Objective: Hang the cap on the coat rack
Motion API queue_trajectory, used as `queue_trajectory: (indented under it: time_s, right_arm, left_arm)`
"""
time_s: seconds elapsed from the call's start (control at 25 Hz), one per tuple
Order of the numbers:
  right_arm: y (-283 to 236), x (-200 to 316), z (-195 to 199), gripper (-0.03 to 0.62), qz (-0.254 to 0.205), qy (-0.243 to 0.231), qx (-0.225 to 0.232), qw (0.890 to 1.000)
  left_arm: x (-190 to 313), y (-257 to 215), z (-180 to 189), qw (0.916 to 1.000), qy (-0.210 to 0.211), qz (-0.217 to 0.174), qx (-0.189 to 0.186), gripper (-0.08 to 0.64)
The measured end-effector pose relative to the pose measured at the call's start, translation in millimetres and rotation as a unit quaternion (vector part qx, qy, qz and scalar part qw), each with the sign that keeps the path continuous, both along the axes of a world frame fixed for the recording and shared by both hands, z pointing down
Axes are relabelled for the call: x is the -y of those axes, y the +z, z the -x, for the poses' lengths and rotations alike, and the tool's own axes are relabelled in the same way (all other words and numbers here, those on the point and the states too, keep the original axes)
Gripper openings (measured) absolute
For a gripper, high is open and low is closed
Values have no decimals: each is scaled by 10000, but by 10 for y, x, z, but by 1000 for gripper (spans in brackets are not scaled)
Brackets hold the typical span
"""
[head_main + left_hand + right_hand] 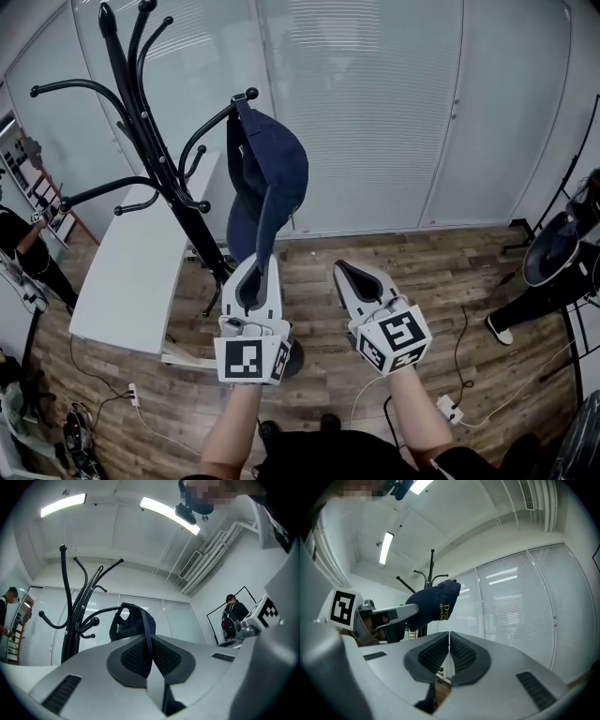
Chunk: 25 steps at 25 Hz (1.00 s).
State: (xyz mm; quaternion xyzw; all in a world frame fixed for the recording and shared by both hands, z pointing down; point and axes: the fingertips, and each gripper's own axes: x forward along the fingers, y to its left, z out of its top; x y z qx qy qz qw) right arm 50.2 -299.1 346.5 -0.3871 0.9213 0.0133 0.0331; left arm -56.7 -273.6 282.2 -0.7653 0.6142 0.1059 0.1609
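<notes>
A dark blue cap (272, 169) hangs with its back over the knobbed end of one arm of the black coat rack (150, 141). Its brim points down into my left gripper (257, 270), which is shut on the brim's edge. In the left gripper view the brim (147, 639) runs between the pads, with the cap (131, 623) and the coat rack (72, 630) beyond. My right gripper (349, 273) stays to the right of the cap, shut with nothing in it. The right gripper view shows the cap (436, 603) and the left gripper (386, 615) above and left of the right gripper (449, 638).
A white table (131, 272) stands behind the rack's base. A glass wall with blinds (375, 112) is straight ahead. One person stands at the left edge (23, 248), another's legs show at the right (525, 305). Cables and a power strip (448, 410) lie on the wooden floor.
</notes>
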Motion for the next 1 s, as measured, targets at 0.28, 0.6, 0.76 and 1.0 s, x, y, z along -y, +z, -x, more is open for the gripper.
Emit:
queue_trajectory:
  time_s: [0.28,0.6,0.76,1.0]
  right_arm:
    - [71,6,-20,32,117,4,-3,9999]
    - [41,21,9,32,76,10,-17,10000]
    - [22,5,40,32,72,-42,-31,10000]
    - [23,7,28,32,83,-44,-37,9999]
  left_arm:
    - [230,280,47,9992,-78,393,-1,31]
    - [423,500,128,9974,-212,668,138,31]
    - [529,601,138,9961,-220,837,186,31]
    - [637,730,166,9940,-290,1007,305,31]
